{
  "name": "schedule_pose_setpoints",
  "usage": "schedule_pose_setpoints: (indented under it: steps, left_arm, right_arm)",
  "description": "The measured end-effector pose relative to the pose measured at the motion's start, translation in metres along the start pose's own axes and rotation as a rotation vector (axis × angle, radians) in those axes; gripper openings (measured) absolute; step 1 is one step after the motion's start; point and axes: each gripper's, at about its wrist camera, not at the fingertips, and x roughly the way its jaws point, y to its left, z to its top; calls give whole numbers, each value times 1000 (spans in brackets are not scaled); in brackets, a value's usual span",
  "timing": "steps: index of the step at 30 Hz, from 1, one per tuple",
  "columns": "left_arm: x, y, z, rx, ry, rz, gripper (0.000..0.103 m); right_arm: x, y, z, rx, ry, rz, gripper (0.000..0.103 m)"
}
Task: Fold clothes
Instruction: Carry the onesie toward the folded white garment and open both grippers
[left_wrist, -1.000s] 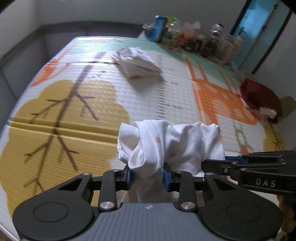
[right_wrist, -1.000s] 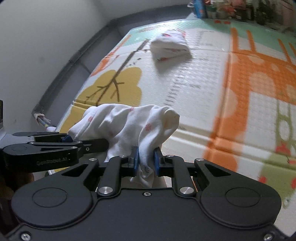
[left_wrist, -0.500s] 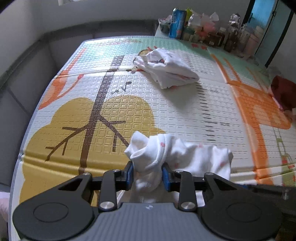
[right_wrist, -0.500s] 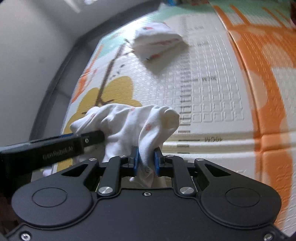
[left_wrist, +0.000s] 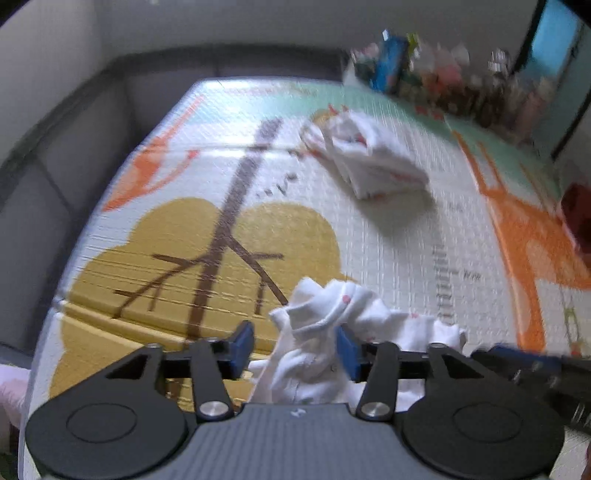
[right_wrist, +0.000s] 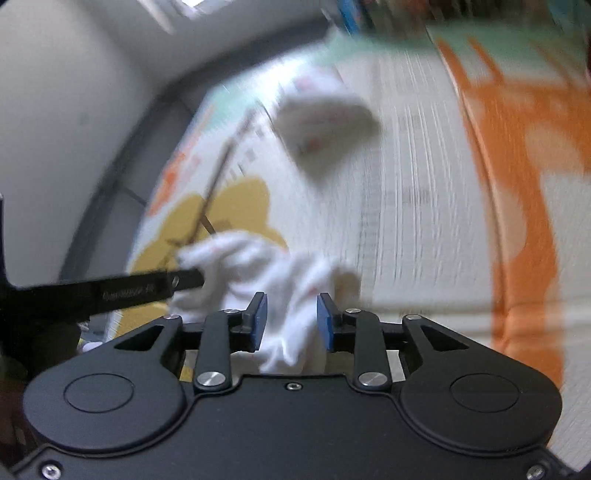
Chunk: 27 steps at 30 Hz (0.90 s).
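A crumpled white garment with small red print (left_wrist: 332, 332) is lying bunched on the patterned foam play mat (left_wrist: 388, 251), sitting between the spread jaws of the left gripper (left_wrist: 293, 349) and right gripper (right_wrist: 291, 323); neither is clamping it. A folded white cloth bundle (left_wrist: 369, 162) is resting well beyond, and blurred bottles and containers (left_wrist: 443, 85) are lining the mat's far edge.

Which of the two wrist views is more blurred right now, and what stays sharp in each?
Right wrist view: heavy motion smear across the mat and far folded garment; gripper body sharp. Left wrist view: milder blur, shelf clutter smeared, white garment between the jaws fairly crisp.

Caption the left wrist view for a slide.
Left gripper open around a white garment on the play mat.
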Motion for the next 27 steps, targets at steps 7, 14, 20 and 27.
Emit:
schedule_pose_setpoints:
  steps: [7,14,20,27]
  left_arm:
    - [-17,9,-23,-168,-2,9,71]
    - [-3,12,-49,-376,36,4,71]
    - [9,14,-71,-543,69,-13,71]
    - [26,14,-72,-589,84,-12,71]
  right_arm:
    - [15,-2,45,-199,84,78,30]
    - [58,2,59,-307,206,96,30]
    - [86,3,57,-357,299,130,30]
    - [100,3,54,-377,348,140,30]
